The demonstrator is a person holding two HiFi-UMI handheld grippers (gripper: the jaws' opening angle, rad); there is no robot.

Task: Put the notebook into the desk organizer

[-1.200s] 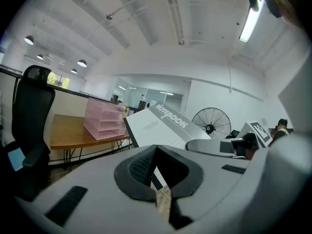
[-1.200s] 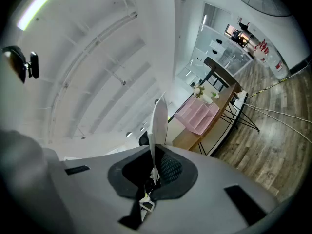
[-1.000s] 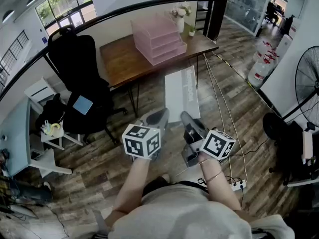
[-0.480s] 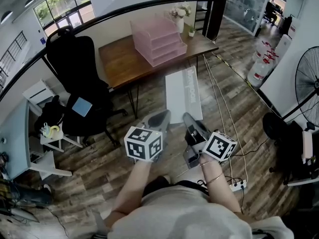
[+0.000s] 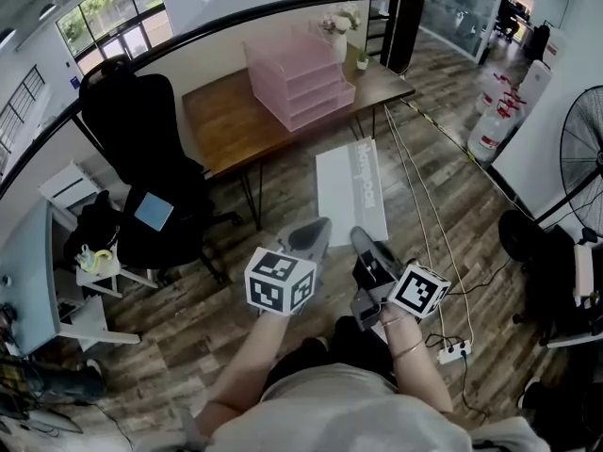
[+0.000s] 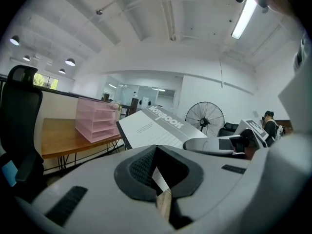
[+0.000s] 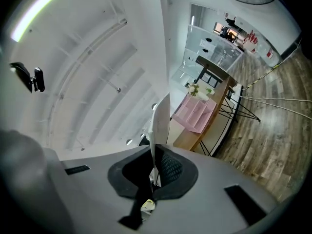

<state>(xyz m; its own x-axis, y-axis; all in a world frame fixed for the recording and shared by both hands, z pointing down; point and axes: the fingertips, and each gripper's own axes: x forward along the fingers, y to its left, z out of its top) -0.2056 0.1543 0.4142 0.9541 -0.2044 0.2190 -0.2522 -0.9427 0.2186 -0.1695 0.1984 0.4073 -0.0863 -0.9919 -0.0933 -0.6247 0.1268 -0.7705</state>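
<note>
A white notebook (image 5: 350, 191) with grey lettering hangs flat in the air over the wooden floor, in front of the desk (image 5: 226, 121). My left gripper (image 5: 311, 238) is shut on its near left corner, and my right gripper (image 5: 363, 243) is shut on its near right edge. The left gripper view has the notebook (image 6: 156, 128) running out from my left gripper (image 6: 158, 179). Seen edge-on in the right gripper view, the notebook (image 7: 160, 121) sits in my right gripper (image 7: 153, 172). The pink desk organizer (image 5: 300, 78) with open drawers stands on the desk, well beyond the notebook.
A black office chair (image 5: 141, 139) stands left of the desk, with a blue item (image 5: 154, 212) on its seat. A flower vase (image 5: 339, 31) sits behind the organizer. A standing fan (image 5: 584, 158), water bottles (image 5: 495, 125), floor cables and a power strip (image 5: 454, 351) are at right.
Both grippers and the notebook have shifted slightly down and right in the head view, still gripping it. The desk and organizer sit a little farther from the grippers in the picture.
</note>
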